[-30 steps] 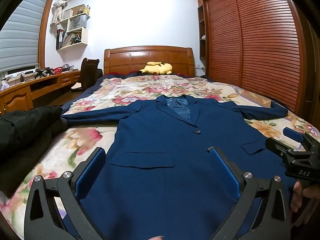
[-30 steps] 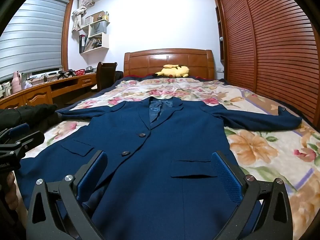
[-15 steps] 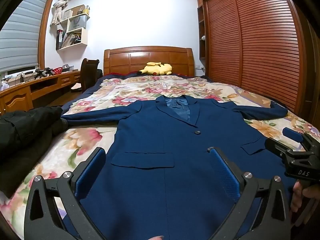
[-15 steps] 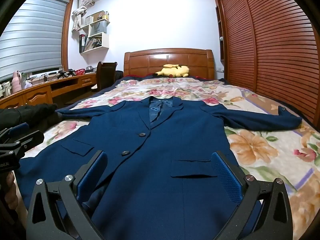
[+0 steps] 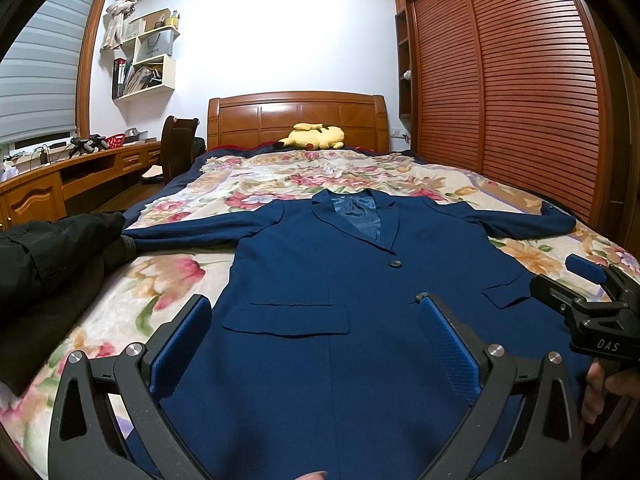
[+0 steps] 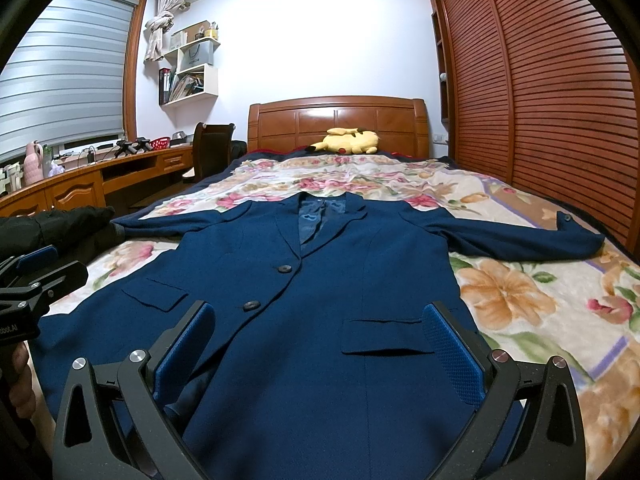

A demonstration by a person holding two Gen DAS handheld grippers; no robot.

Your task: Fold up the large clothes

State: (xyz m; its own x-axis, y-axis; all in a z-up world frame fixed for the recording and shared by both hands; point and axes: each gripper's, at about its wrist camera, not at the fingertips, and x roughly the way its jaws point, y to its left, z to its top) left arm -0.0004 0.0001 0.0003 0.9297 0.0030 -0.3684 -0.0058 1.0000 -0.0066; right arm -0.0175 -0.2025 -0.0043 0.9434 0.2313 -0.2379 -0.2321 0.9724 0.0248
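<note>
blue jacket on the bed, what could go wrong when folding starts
The navy blue suit jacket lies flat, both sleeves spread wide. Its left sleeve cuff touches the black garment pile, which may drag along. The open left tongs and right tongs hover at the hem; pinching only the buttoned front layer could bunch it.

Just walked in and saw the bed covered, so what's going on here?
A person holds two grippers over a navy blazer spread face-up on the floral bedspread, sleeves out to the sides. The left gripper and right gripper are both open near the hem, gripping nothing. Folding has not begun.
</note>
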